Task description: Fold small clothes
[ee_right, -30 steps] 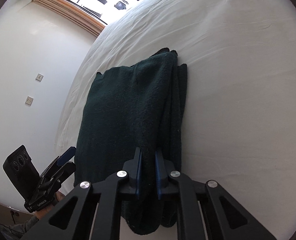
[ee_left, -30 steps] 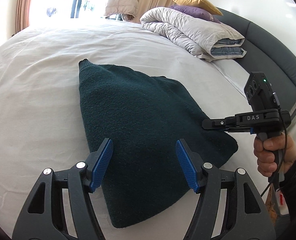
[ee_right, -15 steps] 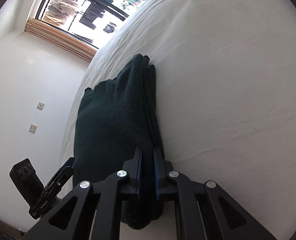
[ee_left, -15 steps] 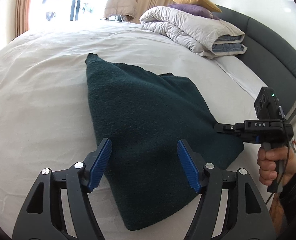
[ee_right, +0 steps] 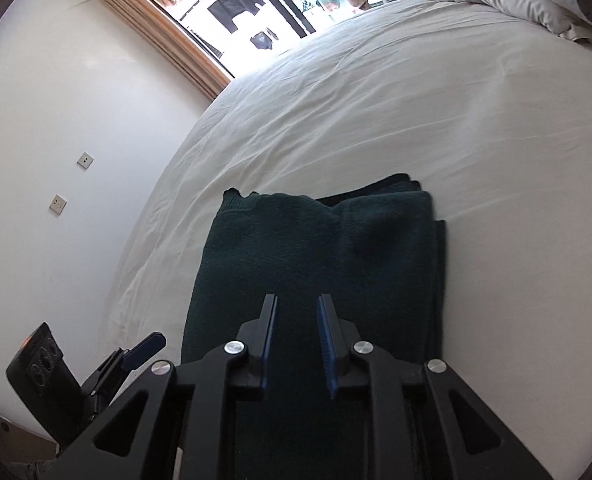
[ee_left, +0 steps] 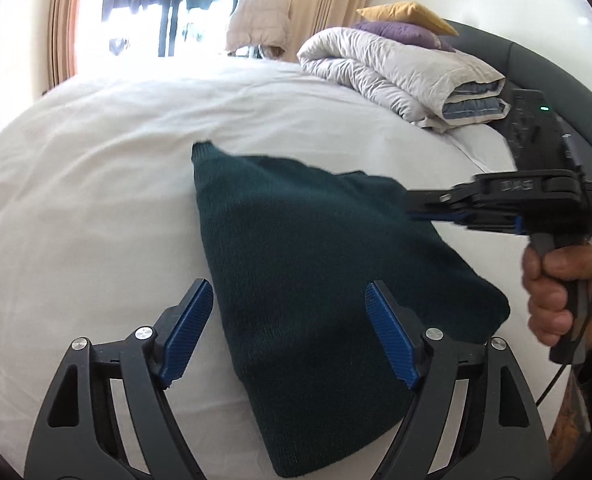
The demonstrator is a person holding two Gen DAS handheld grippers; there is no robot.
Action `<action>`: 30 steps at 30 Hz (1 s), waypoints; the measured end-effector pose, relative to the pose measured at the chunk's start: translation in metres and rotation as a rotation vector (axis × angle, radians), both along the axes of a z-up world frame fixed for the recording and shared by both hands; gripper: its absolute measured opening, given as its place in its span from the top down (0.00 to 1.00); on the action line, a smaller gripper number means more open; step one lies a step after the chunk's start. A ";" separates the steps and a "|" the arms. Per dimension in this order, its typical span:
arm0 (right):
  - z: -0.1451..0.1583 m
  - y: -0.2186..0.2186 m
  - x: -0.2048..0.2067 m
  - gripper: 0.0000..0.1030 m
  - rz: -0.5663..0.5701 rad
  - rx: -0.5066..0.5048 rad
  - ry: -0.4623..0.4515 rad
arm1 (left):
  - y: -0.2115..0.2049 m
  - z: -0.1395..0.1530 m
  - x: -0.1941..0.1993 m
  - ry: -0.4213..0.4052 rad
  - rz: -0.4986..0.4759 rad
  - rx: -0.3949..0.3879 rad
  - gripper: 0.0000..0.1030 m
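Note:
A dark green knitted garment (ee_left: 320, 280) lies folded on the white bed (ee_left: 95, 184); it also shows in the right wrist view (ee_right: 316, 248). My left gripper (ee_left: 287, 332) is open and empty, held over the garment's near end. My right gripper (ee_right: 296, 340) hangs above the garment with its jaws a small way apart and nothing between them. In the left wrist view the right gripper (ee_left: 428, 210) reaches in from the right over the garment's right edge.
A rolled grey duvet (ee_left: 400, 72) with a purple pillow and a yellow pillow (ee_left: 404, 12) lies at the head of the bed by the dark headboard (ee_left: 536, 64). A bright window with curtains (ee_left: 175, 12) is behind. A white wall with switches (ee_right: 55, 160) is left.
My right gripper has let go of the garment's edge, parted its jaws slightly and lifted above it. The garment now lies flat. My left gripper stays open over the near end.

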State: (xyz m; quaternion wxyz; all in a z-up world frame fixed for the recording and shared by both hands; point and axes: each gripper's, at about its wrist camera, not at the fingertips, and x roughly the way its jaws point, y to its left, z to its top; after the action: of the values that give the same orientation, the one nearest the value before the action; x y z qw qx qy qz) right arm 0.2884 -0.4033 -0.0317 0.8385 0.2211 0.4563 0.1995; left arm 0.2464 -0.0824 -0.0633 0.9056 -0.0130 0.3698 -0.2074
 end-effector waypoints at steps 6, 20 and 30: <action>-0.040 -0.031 0.018 1.00 -0.120 0.015 0.064 | -0.007 -0.030 0.027 0.083 -0.013 0.023 0.22; 0.004 0.010 0.018 0.78 -0.082 -0.135 -0.049 | -0.012 -0.006 0.058 -0.003 0.011 0.063 0.20; -0.026 -0.036 -0.012 1.00 -0.195 -0.054 0.010 | -0.002 -0.034 0.031 0.034 -0.011 0.084 0.21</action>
State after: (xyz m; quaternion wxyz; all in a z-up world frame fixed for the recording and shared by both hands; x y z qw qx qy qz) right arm 0.2760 -0.4394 -0.0582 0.8574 0.2427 0.4419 0.1032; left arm 0.2778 -0.0847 -0.0968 0.8978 0.0235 0.3934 -0.1966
